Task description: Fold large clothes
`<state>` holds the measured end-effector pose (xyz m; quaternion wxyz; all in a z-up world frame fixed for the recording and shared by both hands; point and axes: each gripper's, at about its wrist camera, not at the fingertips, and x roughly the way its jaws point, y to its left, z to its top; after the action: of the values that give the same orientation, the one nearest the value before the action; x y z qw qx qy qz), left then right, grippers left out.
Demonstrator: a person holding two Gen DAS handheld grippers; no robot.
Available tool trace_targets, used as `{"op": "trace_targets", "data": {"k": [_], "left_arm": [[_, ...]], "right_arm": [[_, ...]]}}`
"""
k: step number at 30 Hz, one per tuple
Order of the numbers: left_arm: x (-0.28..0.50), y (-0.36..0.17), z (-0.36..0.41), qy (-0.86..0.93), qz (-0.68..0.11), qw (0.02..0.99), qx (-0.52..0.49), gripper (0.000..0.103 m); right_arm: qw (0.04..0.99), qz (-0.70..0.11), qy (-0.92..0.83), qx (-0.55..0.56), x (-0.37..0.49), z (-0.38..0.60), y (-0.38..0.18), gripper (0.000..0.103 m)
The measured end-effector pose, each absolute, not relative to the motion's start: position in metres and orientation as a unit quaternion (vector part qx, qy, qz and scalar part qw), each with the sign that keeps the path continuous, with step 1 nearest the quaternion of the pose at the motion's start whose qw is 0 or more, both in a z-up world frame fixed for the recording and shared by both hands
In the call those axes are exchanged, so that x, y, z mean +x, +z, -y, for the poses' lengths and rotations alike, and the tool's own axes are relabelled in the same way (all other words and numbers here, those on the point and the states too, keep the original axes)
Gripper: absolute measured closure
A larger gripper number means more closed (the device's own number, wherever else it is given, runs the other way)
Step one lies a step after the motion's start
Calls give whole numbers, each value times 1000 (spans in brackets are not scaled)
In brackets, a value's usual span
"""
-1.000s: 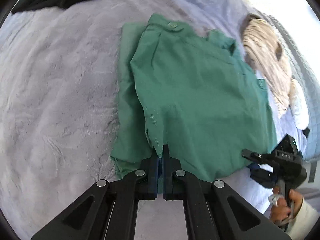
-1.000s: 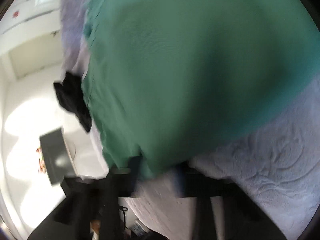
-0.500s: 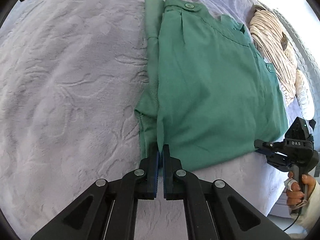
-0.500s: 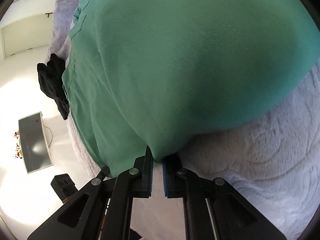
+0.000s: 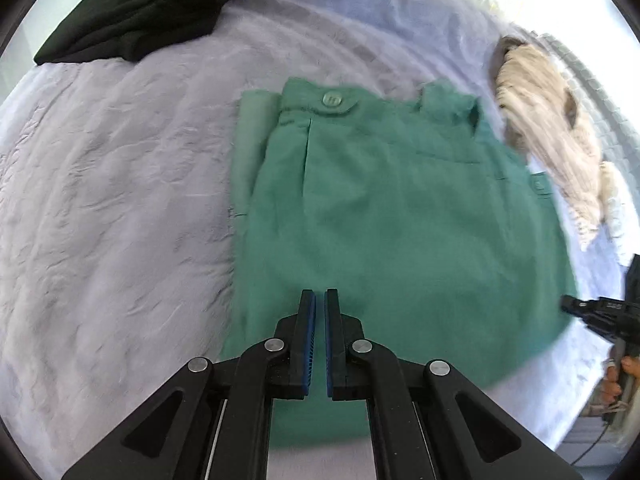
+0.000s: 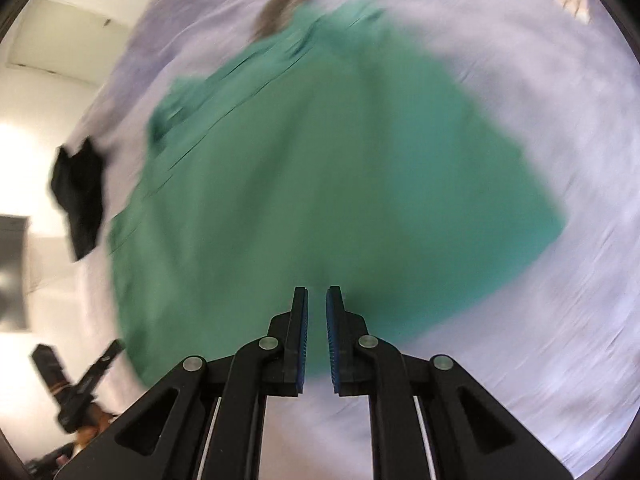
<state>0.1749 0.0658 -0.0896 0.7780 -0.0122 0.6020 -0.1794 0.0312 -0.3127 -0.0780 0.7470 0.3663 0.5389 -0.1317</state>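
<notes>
Where both claws pinched the green trousers' (image 5: 400, 216) hem before, you now hold neither: the folded trousers lie flat on the lavender bed (image 5: 112, 208), beneath and beyond your left claw (image 5: 319, 300), closed on nothing. Your right claw (image 6: 317, 300), slightly parted, has just reopened, empty. Only the left view sharply shows the black garment (image 5: 136, 8) and cream knit (image 5: 552, 120).
</notes>
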Motion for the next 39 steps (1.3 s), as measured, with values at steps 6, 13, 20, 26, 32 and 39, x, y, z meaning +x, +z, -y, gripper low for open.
{"op": "trace_targets", "data": {"k": [6,13,20,26,32,39], "left_arm": [[179,-119,-77,-156,-618,771,-10,99],[163,-89,-94,-142,-616,775,0,99],[129,-80,-108,-115,-634,765,22,99],[100,-91,-128,-82,-662,745,7,99],[71,-77,-130,-73,-664,744,25,99],[52,-72,-140,-80,-669,738,15,99]], "right_arm": [[737,-560,-181,331,26,359,-110,101],[732,-559,-196,337,3,377,-99,101],[727,-568,-144,359,-13,333,-78,98],[707,-588,-103,379,-26,283,-77,98],[694,-606,-66,383,-26,227,-77,98],[691,-612,-43,382,-32,197,-70,69]]}}
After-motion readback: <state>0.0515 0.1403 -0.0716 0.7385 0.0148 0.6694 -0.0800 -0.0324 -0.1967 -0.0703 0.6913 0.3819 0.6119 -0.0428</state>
